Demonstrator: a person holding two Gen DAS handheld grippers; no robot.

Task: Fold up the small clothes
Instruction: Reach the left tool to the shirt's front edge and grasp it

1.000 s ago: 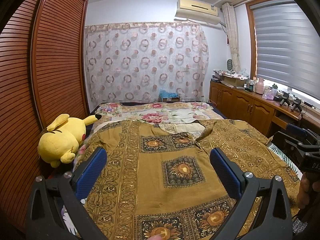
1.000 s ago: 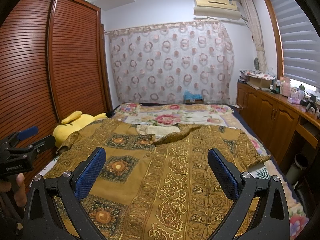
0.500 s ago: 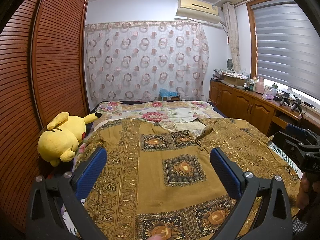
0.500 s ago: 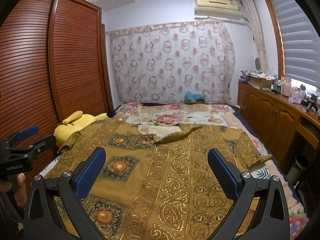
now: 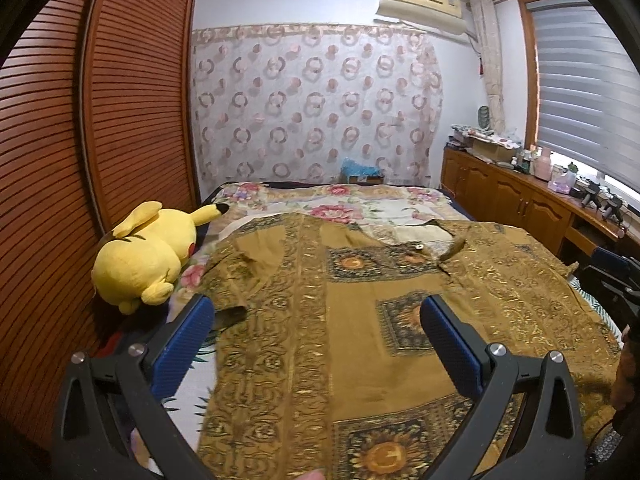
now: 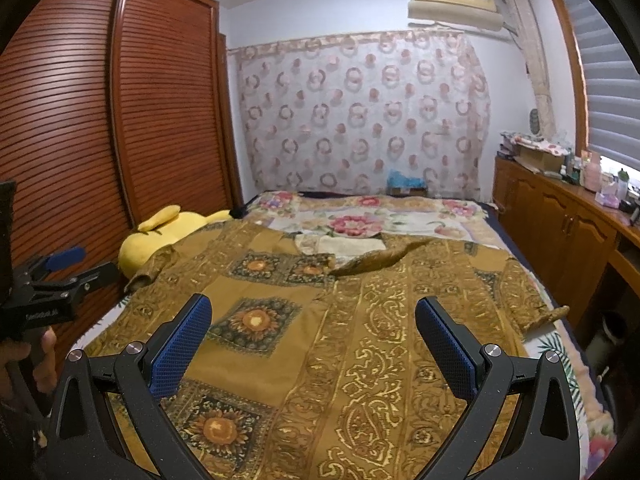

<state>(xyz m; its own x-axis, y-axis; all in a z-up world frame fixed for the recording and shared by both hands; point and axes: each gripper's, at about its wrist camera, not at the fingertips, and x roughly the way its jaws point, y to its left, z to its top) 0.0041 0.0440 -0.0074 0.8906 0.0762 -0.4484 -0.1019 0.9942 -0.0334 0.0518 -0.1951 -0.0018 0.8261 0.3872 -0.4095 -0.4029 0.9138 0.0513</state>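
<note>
Above the gold shirt, both grippers' jaws gape wide; no label is legible.

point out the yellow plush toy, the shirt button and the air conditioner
yellow plush toy (image 5: 140,260), left wrist view, on its rounded body
white shirt button (image 5: 419,246), left wrist view, on its face
cream wall air conditioner (image 6: 454,4), right wrist view, on its front panel

matt patterned cloth shirt, glossy slatted wood wardrobe, fuzzy plush toy
</note>
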